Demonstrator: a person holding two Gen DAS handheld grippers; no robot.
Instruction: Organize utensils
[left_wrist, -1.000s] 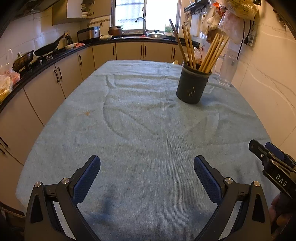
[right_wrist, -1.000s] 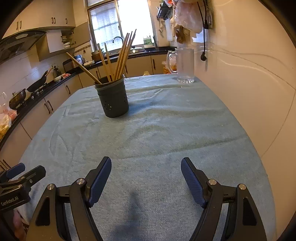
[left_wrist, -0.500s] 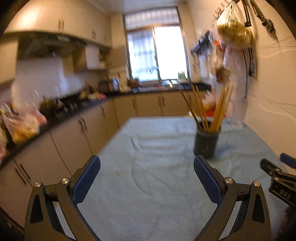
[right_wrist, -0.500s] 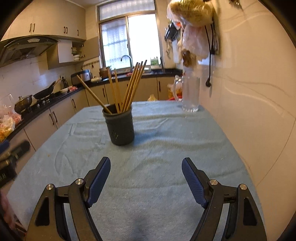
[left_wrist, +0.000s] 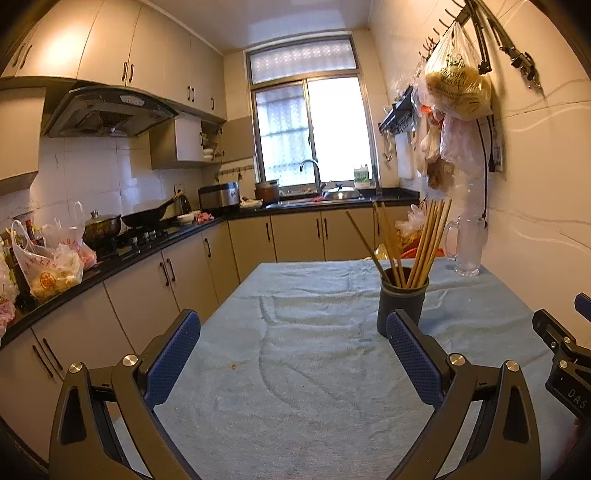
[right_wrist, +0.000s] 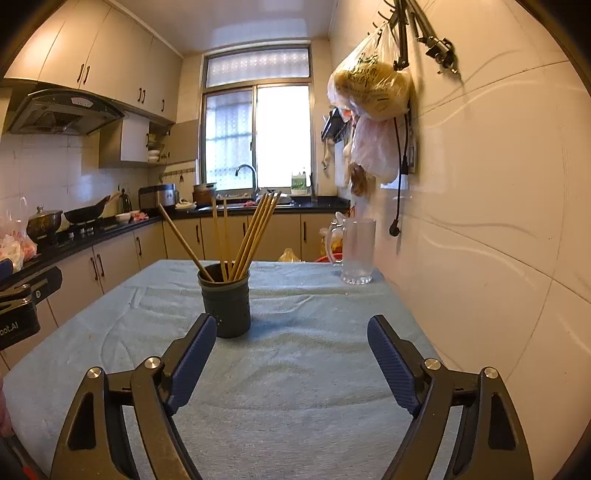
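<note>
Your left gripper (left_wrist: 293, 345) and right gripper (right_wrist: 291, 352) (jaws wide, empty) have tilted up from the cloth (right_wrist: 295, 369); the chopsticks (right_wrist: 255, 230) stand in the holder (right_wrist: 226, 301), frame center, so sorting looks finished.

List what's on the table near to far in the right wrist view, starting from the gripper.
Right gripper, open and empty → dark utensil holder with wooden chopsticks standing in it → clear glass mug at the far right corner by the wall. All sit on the blue towel-covered table.
</note>
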